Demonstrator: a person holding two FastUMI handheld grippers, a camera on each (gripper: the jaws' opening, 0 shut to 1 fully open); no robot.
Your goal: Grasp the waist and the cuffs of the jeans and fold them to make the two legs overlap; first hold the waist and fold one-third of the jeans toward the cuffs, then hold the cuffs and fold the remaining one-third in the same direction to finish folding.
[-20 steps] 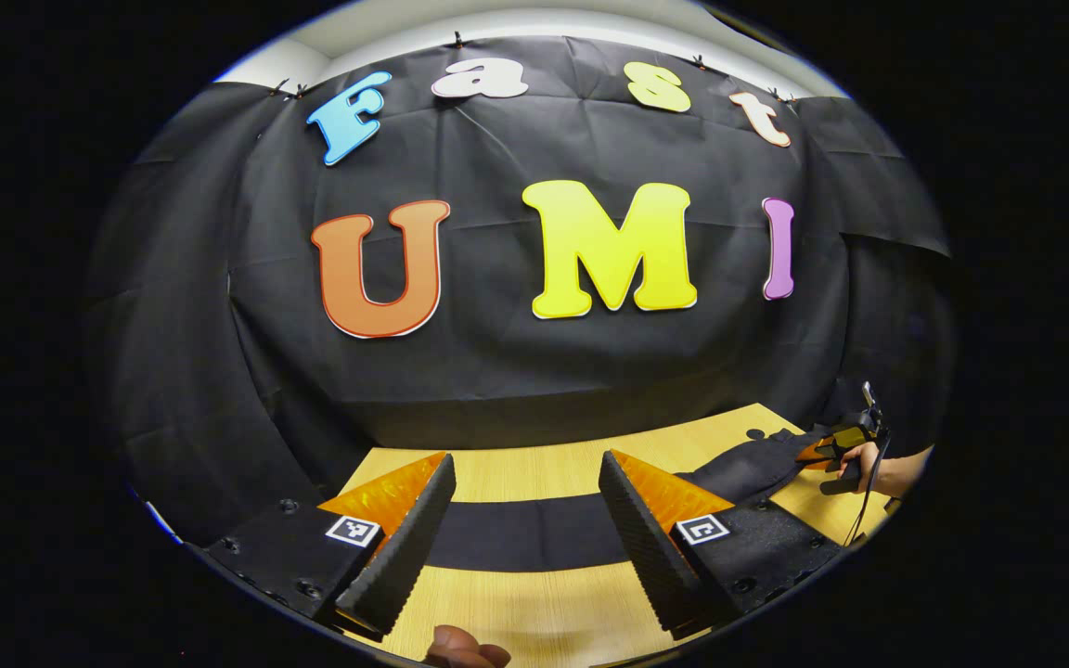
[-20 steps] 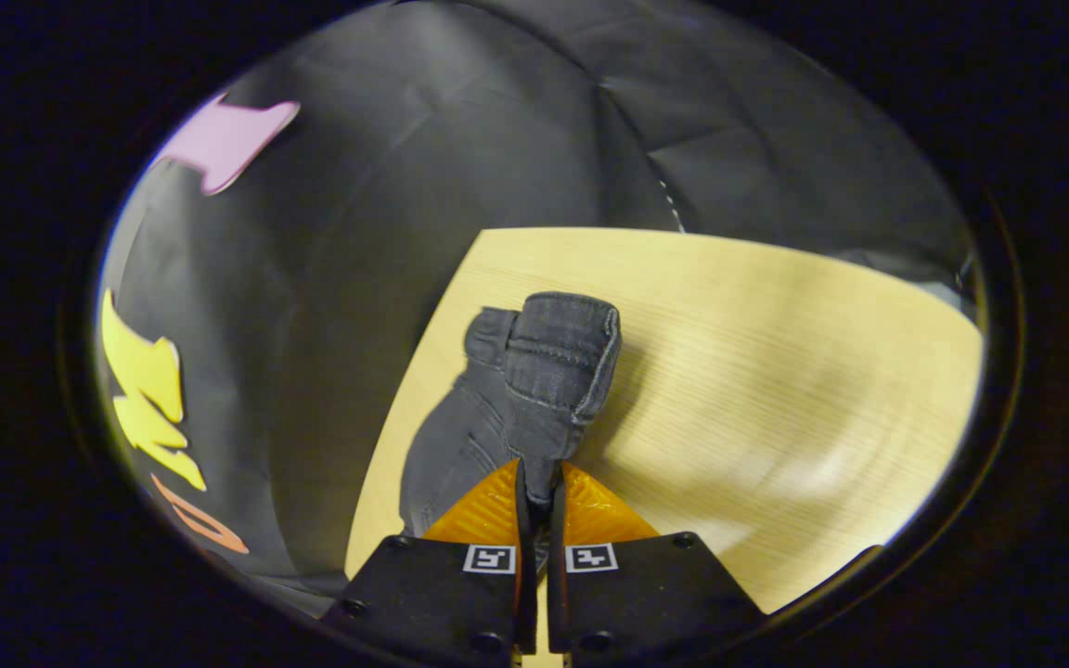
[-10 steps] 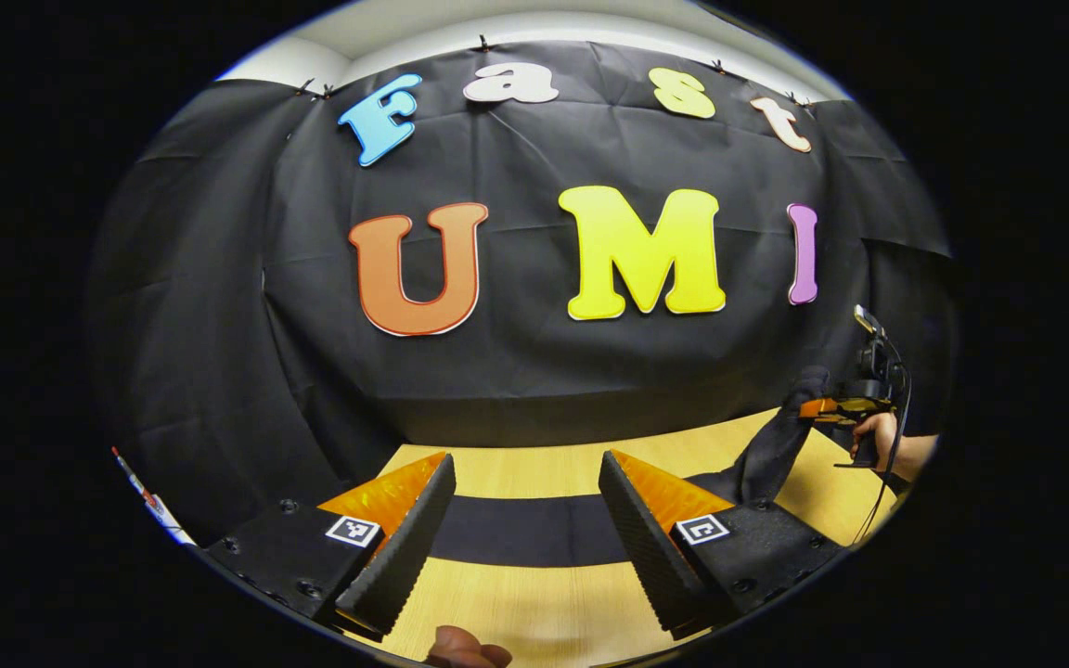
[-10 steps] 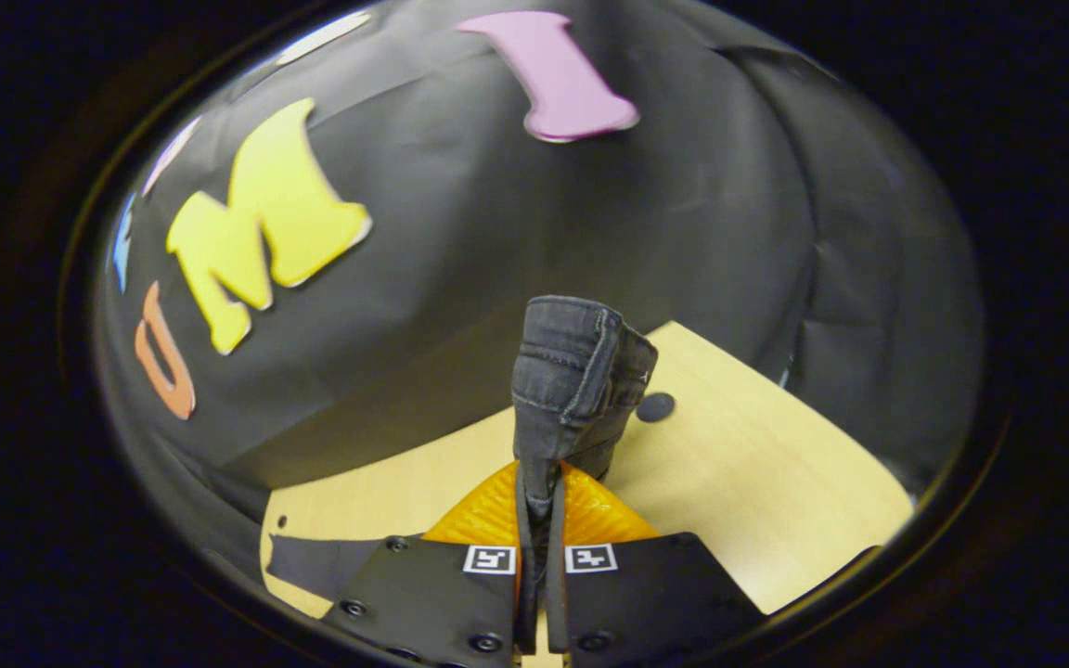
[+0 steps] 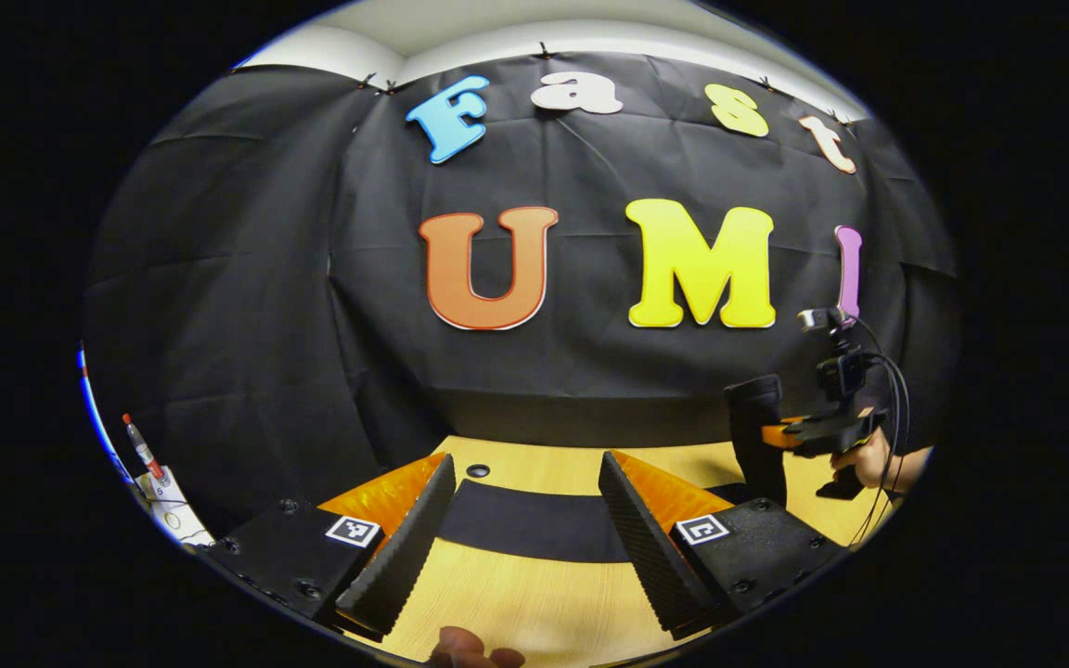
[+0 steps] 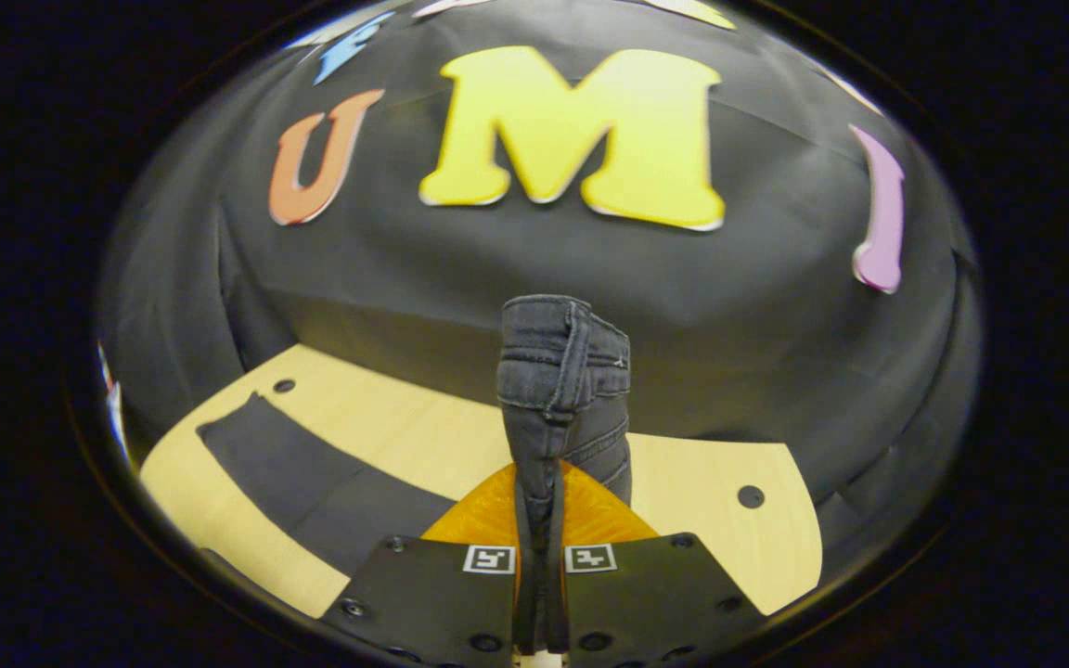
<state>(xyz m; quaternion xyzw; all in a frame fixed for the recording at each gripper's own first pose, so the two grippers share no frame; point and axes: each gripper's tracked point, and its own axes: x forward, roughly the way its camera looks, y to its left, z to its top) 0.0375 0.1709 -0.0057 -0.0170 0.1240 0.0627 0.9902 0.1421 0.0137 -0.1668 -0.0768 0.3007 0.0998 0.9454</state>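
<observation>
Right gripper view first: closest to me, my right gripper (image 6: 539, 557) is pinching the waist (image 6: 558, 362) of the jeans (image 6: 349, 492), with both fingers pressed tight on the cloth. The waist is sticking up in the air above the table (image 6: 711, 520). Behind it, one dark leg (image 6: 293, 464) is lying flat and stretching toward the table's left edge. Two small round holes are showing in the wood, one near the far left corner and one near the right side.

From the left gripper view, my left gripper (image 5: 525, 547) is standing wide apart and is holding nothing. It is hanging just above the table, near the front edge. The flat dark leg is lying across the wood just past its fingers. Farther off, toward the right edge of the table, my other hand (image 5: 869, 459) is holding the right gripper with the waist lifted up.

I think the job is only starting. The waist is picked up, but I cannot tell if the two legs are on top of each other yet. The cuffs are not grabbed. Both of the one-third folds are left to do.
</observation>
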